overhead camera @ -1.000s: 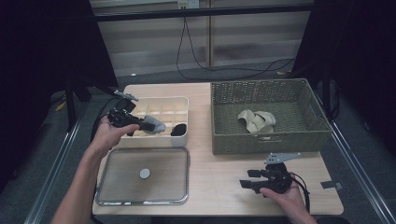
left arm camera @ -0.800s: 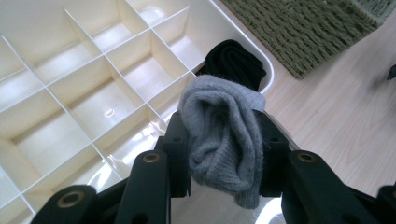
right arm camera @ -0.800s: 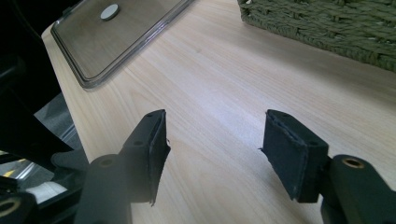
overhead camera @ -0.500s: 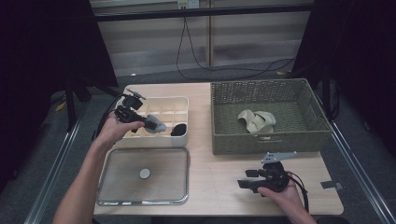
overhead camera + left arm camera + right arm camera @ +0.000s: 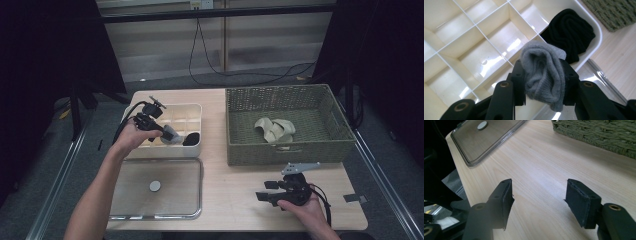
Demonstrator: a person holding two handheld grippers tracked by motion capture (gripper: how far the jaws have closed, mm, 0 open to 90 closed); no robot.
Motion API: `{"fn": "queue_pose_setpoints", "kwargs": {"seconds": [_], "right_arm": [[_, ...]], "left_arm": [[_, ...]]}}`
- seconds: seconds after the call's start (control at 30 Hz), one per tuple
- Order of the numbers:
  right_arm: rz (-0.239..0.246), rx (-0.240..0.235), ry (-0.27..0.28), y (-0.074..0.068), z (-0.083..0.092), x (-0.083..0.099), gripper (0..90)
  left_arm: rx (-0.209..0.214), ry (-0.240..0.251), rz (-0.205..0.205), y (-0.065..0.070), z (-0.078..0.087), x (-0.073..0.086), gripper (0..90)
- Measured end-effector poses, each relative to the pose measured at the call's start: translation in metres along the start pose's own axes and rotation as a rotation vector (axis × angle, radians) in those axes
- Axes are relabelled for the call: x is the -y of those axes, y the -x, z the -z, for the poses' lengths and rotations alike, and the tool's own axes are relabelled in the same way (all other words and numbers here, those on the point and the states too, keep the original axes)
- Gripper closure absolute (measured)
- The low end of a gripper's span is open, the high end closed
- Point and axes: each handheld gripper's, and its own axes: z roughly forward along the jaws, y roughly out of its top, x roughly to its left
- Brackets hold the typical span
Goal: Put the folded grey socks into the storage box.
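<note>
My left gripper (image 5: 167,132) is shut on a rolled grey sock (image 5: 542,75) and holds it over the near row of the cream divided box (image 5: 192,111). A rolled black sock (image 5: 570,33) lies in the box's near right compartment, just beyond the grey one (image 5: 171,135). My right gripper (image 5: 540,200) stands open over the bare wooden table (image 5: 544,165) at the near right, with nothing between its pads. It shows in the high view (image 5: 263,191) in the person's right hand.
A green woven basket (image 5: 250,150) at the far right holds beige socks (image 5: 275,129). A clear lid (image 5: 190,165) with a round knob (image 5: 155,186) lies flat in front of the box. Cables run across the floor behind the table.
The left hand has carried the grey sock rightward and lower over the box, closer to the black sock. The right hand has stayed in place.
</note>
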Motion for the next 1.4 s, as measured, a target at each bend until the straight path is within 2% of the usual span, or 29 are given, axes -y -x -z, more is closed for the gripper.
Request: {"fn": "queue_pose_setpoints", "kwargs": {"seconds": [0.03, 0.1, 0.2, 0.3, 0.57, 0.73, 0.77, 0.83, 1.0, 1.17, 1.23, 1.4], "right_arm": [[0.002, 0.001, 0.0, 0.0, 0.0, 0.0, 38.5], [0.0, -0.001, -0.004, 0.0, 0.0, 0.001, 38.0], [0.0, 0.004, -0.015, 0.001, 0.0, 0.004, 37.7], [-0.003, 0.004, -0.002, 0.001, 0.003, 0.004, 37.7], [0.0, 0.003, -0.011, 0.0, 0.0, 0.003, 37.6], [0.002, 0.004, -0.012, 0.0, 0.0, 0.002, 37.5], [0.002, 0.004, -0.012, 0.0, 0.0, 0.002, 37.5], [0.002, 0.005, -0.011, 0.0, 0.0, 0.003, 37.4], [0.005, 0.009, -0.016, 0.0, 0.0, 0.003, 37.5], [0.012, 0.005, -0.017, -0.001, -0.001, 0.003, 37.7], [0.011, 0.004, -0.017, -0.001, -0.001, 0.002, 37.7], [0.013, 0.006, -0.019, -0.002, 0.0, 0.004, 37.5]], "left_arm": [[-0.002, 0.001, 0.012, 0.0, -0.002, -0.001, 63.8], [-0.018, -0.029, 0.01, 0.0, -0.006, -0.003, 63.8], [-0.015, -0.034, 0.016, -0.003, -0.013, -0.002, 63.7], [-0.016, -0.035, 0.031, -0.003, -0.019, -0.002, 63.7], [-0.017, -0.043, 0.028, -0.006, -0.022, -0.004, 63.6], [-0.029, -0.065, 0.008, -0.005, -0.024, -0.006, 63.7], [-0.035, -0.061, 0.02, -0.003, -0.025, -0.006, 63.7], [-0.043, -0.075, 0.004, -0.002, -0.026, -0.007, 63.7], [-0.011, -0.078, 0.015, -0.003, -0.031, -0.008, 64.0], [-0.015, -0.11, -0.002, 0.002, -0.041, -0.011, 64.2], [-0.026, -0.144, -0.016, 0.005, -0.048, -0.012, 64.3], [-0.008, -0.129, 0.009, 0.0, -0.051, -0.01, 64.3]]}}
